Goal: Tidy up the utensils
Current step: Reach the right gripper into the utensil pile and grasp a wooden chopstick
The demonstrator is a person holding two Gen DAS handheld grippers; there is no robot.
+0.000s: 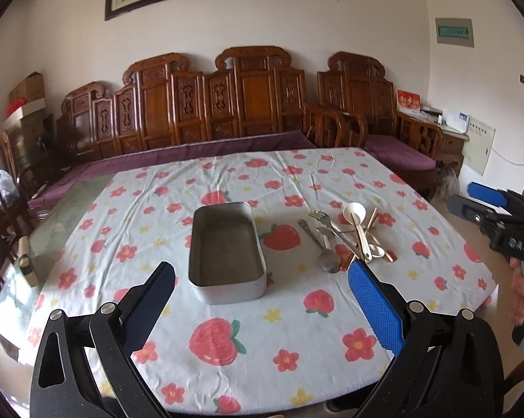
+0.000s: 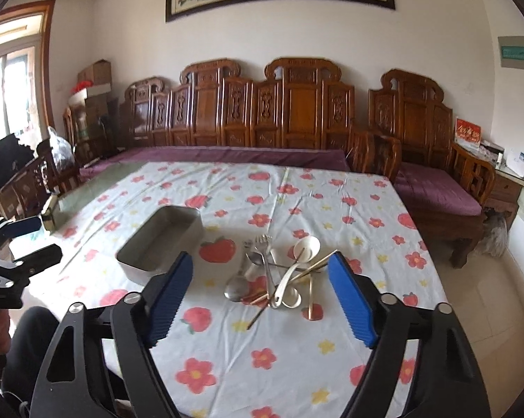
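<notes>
An empty rectangular metal tin point(image 1: 226, 250) stands on the floral tablecloth; it also shows in the right wrist view point(image 2: 159, 242). To its right lies a heap of utensils point(image 1: 345, 237): a metal fork, metal spoons, white spoons and copper-ended chopsticks, also seen in the right wrist view point(image 2: 282, 275). My left gripper point(image 1: 262, 271) is open and empty, above the table in front of the tin. My right gripper point(image 2: 262, 264) is open and empty, above the table in front of the heap. Each gripper shows at the edge of the other's view.
The tablecloth point(image 1: 279, 331) covers a glass table with bare glass at the left point(image 1: 63, 209). A small box point(image 2: 49, 212) stands on that glass. A carved wooden sofa with purple cushions point(image 2: 262, 153) runs behind the table.
</notes>
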